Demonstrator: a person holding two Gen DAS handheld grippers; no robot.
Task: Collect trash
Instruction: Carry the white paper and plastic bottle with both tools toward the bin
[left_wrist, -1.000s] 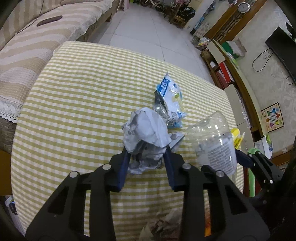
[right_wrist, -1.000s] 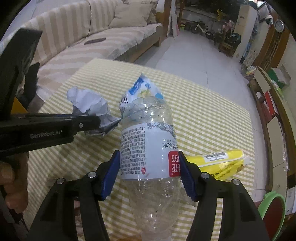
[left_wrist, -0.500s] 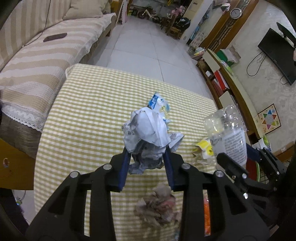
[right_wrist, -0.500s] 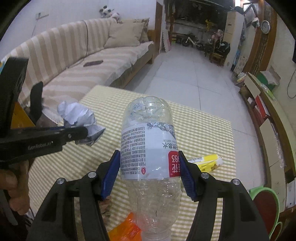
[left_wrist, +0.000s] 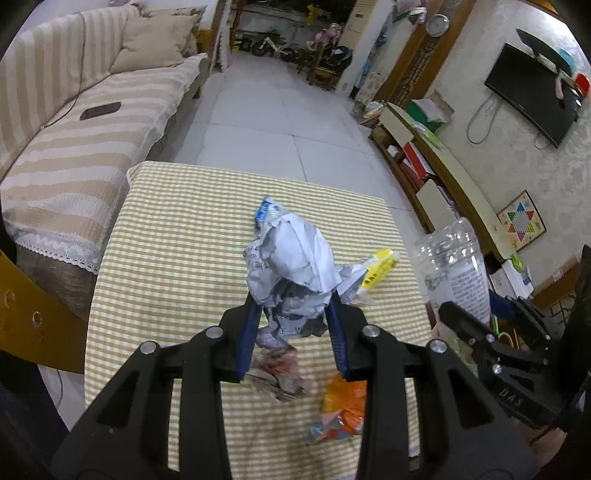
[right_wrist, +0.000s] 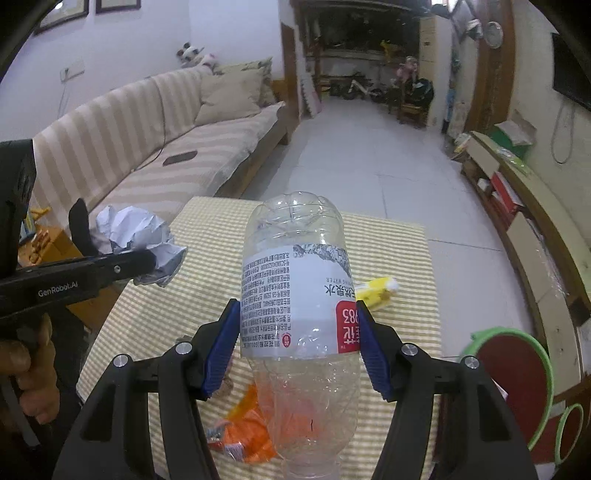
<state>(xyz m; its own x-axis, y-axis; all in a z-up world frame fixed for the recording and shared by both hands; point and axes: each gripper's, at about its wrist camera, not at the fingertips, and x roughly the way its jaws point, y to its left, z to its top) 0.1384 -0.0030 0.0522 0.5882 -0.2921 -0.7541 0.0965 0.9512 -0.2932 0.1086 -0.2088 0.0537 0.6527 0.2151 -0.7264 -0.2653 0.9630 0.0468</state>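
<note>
My left gripper (left_wrist: 291, 314) is shut on a crumpled ball of white printed paper (left_wrist: 295, 266), held well above the yellow checked table (left_wrist: 177, 236). The same paper ball (right_wrist: 136, 236) shows at the left of the right wrist view. My right gripper (right_wrist: 299, 325) is shut on an empty clear plastic bottle (right_wrist: 295, 295) with a white label, its base pointing away from me. That bottle (left_wrist: 454, 269) appears at the right of the left wrist view. On the table lie a blue-white wrapper (left_wrist: 267, 212), a yellow wrapper (left_wrist: 378, 269), an orange wrapper (left_wrist: 343, 410) and a brownish paper wad (left_wrist: 277, 373).
A striped sofa (left_wrist: 74, 147) stands left of the table, with a dark phone (left_wrist: 100, 110) on its seat. Low shelving (left_wrist: 424, 158) runs along the right wall. Green-rimmed red stools (right_wrist: 513, 373) stand at the right of the table. A hand (right_wrist: 26, 373) holds the left gripper.
Both grippers have risen and pulled back from the table with the paper ball and the bottle still held. More of the table, the orange wrapper and the paper wad have come into view.
</note>
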